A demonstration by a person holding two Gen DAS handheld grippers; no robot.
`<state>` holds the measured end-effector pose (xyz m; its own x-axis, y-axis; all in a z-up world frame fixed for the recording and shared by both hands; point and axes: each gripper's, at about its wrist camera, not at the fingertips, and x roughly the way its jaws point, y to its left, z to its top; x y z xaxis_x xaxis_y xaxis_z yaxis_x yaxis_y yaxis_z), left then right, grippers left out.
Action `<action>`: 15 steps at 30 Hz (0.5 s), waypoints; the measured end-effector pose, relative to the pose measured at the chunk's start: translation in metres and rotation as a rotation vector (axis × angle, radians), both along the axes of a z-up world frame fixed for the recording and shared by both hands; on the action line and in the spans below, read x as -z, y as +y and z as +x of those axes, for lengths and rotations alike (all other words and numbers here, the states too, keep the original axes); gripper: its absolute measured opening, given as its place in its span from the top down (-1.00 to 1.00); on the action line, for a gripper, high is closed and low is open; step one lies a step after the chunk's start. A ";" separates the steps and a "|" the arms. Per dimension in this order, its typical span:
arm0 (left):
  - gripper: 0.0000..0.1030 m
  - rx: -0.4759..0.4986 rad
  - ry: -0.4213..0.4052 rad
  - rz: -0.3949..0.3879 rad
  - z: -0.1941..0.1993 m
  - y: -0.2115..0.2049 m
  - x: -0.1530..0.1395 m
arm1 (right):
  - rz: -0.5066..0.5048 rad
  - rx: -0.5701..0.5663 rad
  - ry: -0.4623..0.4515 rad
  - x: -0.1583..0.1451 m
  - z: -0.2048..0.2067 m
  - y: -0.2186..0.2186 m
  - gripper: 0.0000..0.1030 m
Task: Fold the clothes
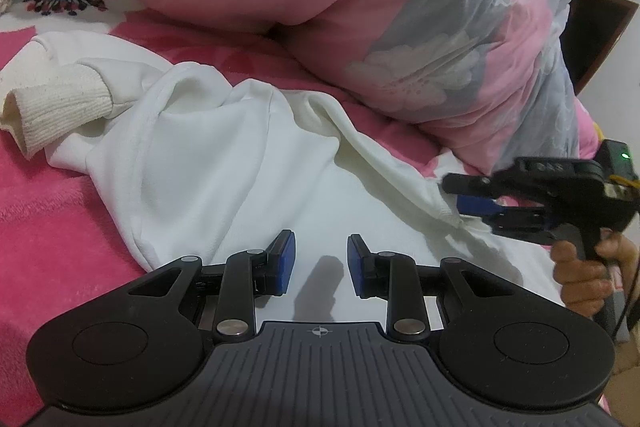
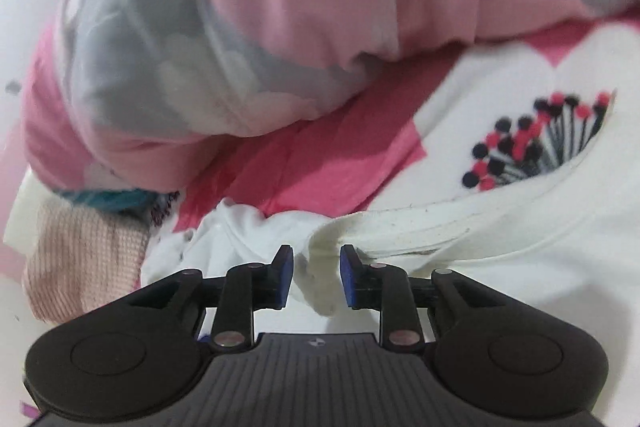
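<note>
- The right gripper [image 2: 316, 277] was nearer: the white sweatshirt's [image 1: 208, 163] hem [image 2: 320, 267] sat between its open fingers.
- The left gripper [image 1: 321, 265] hung open, holding nothing.

A bed spread with a pink-and-white flowered blanket [image 1: 52, 227] carries a crumpled white sweatshirt with ribbed cuffs [image 1: 208, 171] and a bulky pink-and-grey floral quilt [image 1: 360, 15] behind it.

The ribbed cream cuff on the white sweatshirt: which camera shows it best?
The left wrist view: the ribbed cream cuff lies whole and sharp at the left of the white sweatshirt. The right wrist view shows only the garment's blurred ribbed edge between the open right gripper.
</note>
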<state>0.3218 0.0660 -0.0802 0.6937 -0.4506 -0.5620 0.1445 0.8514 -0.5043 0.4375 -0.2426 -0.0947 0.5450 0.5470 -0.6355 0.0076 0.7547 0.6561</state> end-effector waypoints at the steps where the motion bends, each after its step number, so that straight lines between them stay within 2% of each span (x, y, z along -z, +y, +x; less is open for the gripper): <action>1: 0.46 0.000 -0.001 0.002 0.000 0.000 0.000 | 0.006 0.004 0.014 0.003 0.005 0.001 0.45; 4: 0.46 0.001 -0.004 0.006 0.000 0.000 0.000 | 0.019 0.031 0.031 0.010 0.015 0.004 0.45; 6: 0.46 0.001 -0.005 0.006 0.000 0.000 0.000 | 0.021 0.049 0.016 0.011 0.018 0.007 0.67; 7: 0.46 0.001 -0.005 0.006 0.000 0.000 0.001 | 0.015 0.057 -0.014 0.008 0.018 0.009 0.88; 11: 0.46 0.001 -0.008 0.009 0.000 0.000 0.001 | -0.018 0.110 -0.161 -0.007 0.018 0.010 0.90; 15: 0.46 0.003 -0.018 0.031 -0.001 -0.004 0.001 | -0.040 0.196 -0.227 -0.001 0.029 0.004 0.91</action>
